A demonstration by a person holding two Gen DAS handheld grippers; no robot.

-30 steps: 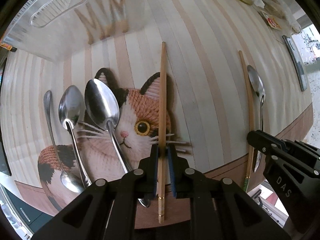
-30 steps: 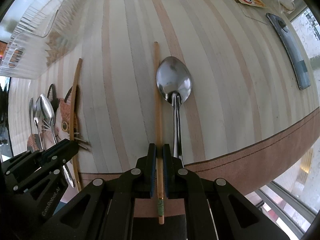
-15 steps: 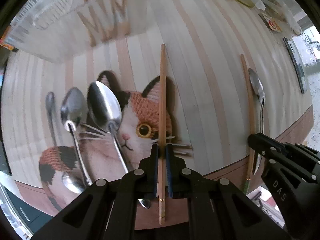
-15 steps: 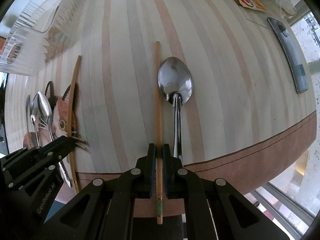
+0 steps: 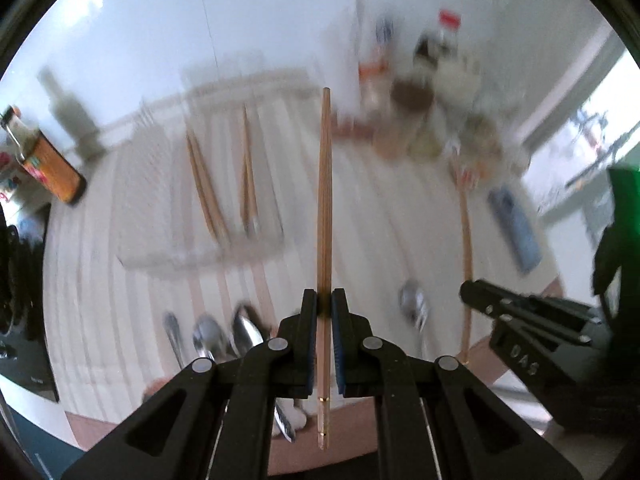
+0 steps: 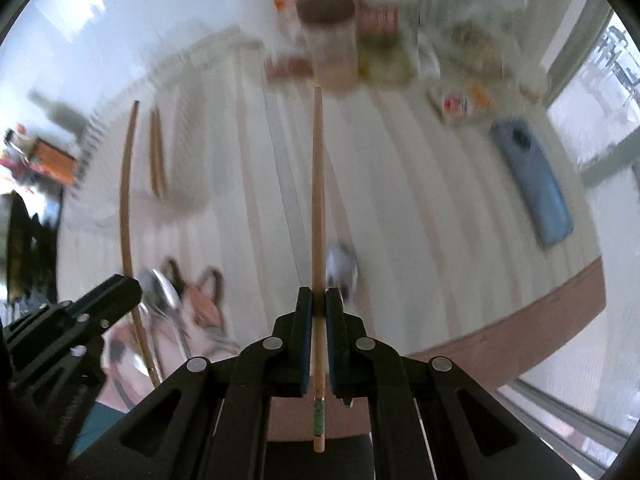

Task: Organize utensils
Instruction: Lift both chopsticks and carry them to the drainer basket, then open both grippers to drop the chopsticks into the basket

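Chopsticks are held one in each tool, both above the striped table (image 6: 440,220). Left gripper (image 5: 324,300) is closed narrow on a wooden chopstick (image 5: 324,200); its long axis runs straight along the fingers, thin tip away from the camera, butt end behind the jaws. Right gripper (image 6: 319,300) clamps the second chopstick (image 6: 317,200) the same way, green-banded end near the camera. Below, blurred spoons (image 5: 224,336) lie near the table edge, and more chopsticks rest in a clear tray (image 5: 144,240).
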